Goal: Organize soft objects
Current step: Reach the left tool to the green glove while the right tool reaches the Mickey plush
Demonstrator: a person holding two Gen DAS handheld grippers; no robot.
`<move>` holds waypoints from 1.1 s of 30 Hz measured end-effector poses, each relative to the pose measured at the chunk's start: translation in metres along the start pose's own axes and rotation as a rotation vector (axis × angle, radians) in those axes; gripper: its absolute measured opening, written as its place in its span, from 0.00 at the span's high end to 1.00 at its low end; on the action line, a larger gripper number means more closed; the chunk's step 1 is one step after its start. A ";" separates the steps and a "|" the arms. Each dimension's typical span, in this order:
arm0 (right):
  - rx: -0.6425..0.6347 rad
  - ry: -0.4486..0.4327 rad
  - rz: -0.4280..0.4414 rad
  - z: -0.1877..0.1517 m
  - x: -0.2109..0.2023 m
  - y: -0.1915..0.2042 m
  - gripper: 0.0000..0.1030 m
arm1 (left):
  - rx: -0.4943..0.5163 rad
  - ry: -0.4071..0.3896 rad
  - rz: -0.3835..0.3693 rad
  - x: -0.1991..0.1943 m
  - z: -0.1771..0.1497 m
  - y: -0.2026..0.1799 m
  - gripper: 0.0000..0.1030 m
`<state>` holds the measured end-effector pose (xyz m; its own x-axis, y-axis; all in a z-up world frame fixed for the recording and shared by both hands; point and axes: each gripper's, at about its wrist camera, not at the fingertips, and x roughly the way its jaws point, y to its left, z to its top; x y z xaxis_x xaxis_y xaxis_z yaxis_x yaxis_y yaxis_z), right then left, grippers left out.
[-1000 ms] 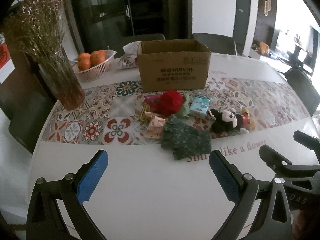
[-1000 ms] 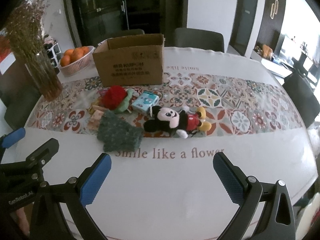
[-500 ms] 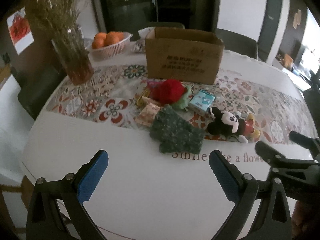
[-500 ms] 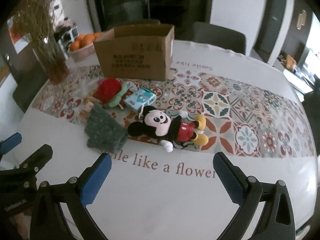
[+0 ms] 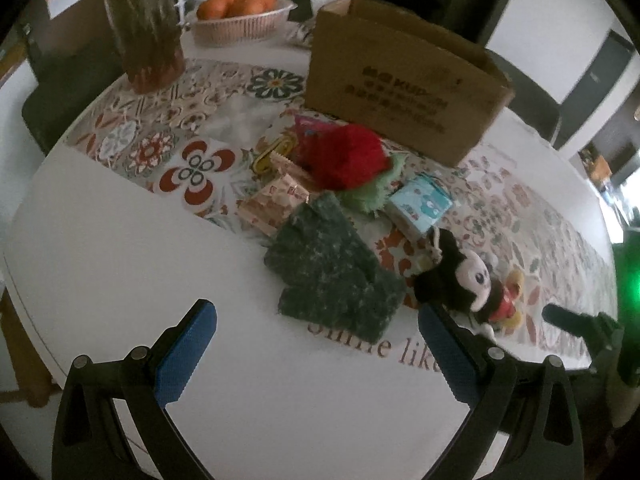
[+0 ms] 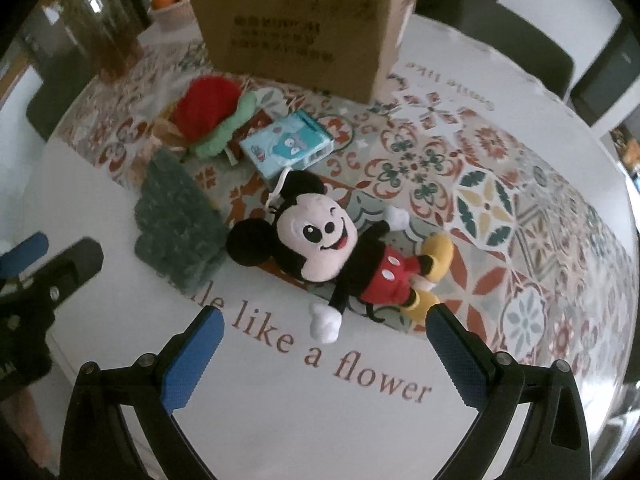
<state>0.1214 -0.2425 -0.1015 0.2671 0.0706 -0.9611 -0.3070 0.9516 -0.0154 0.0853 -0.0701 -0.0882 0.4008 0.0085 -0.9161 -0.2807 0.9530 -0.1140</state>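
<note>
In front of the cardboard box (image 6: pixel 304 28), on the patterned runner of the round table (image 6: pixel 120 320), the soft things are bunched: a Mickey Mouse plush (image 6: pixel 340 252) is laid on its back nearest the right gripper (image 6: pixel 320 364), head toward the box, feet away to the right. Just beside its ear a dark green knitted cloth (image 5: pixel 336 272) is spread, partly on the white tabletop, overlapping the printed lettering. Between plush and box a light blue tissue pack (image 6: pixel 288 148) is seen, touching the plush's hang loop. Left of the pack a red fluffy item (image 5: pixel 344 156) is piled on a pale green one (image 5: pixel 368 196), with small patterned packets (image 5: pixel 276 204) beside them. The right gripper is held wide apart above the table edge, nothing between its blue pads (image 6: pixel 192 364). The left gripper (image 5: pixel 316 356) is likewise spread wide and empty, short of the green cloth. Behind the box to its left, a basket of oranges (image 5: pixel 240 20) and a vase of dried stems (image 5: pixel 148 32) are set.
</note>
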 end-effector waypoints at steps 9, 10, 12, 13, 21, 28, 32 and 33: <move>-0.100 0.083 0.023 0.022 0.037 0.003 0.07 | -0.101 0.081 0.013 0.043 0.014 0.000 0.00; -0.109 0.086 0.018 0.023 0.040 0.003 0.08 | -0.106 0.089 0.014 0.047 0.015 -0.001 0.00; -0.132 0.089 0.021 0.026 0.047 0.005 0.10 | -0.115 0.098 0.011 0.056 0.018 -0.003 0.00; -0.142 0.093 0.018 0.027 0.050 0.006 0.11 | -0.115 0.099 0.012 0.059 0.020 -0.005 0.00; -0.175 0.083 0.020 0.035 0.066 0.003 0.16 | -0.116 0.153 0.049 0.092 0.027 -0.016 0.01; -0.174 0.080 0.004 0.043 0.084 0.002 0.22 | -0.094 0.175 0.067 0.110 0.030 -0.020 0.08; -0.156 0.066 0.022 0.045 0.089 0.000 0.25 | -0.083 0.167 0.049 0.112 0.030 -0.020 0.12; -0.155 0.059 0.021 0.045 0.089 0.000 0.25 | -0.079 0.162 0.044 0.112 0.030 -0.019 0.15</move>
<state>0.1866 -0.2225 -0.1746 0.2066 0.0685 -0.9760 -0.4501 0.8924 -0.0326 0.1620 -0.0784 -0.1771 0.2424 -0.0057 -0.9702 -0.3647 0.9261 -0.0965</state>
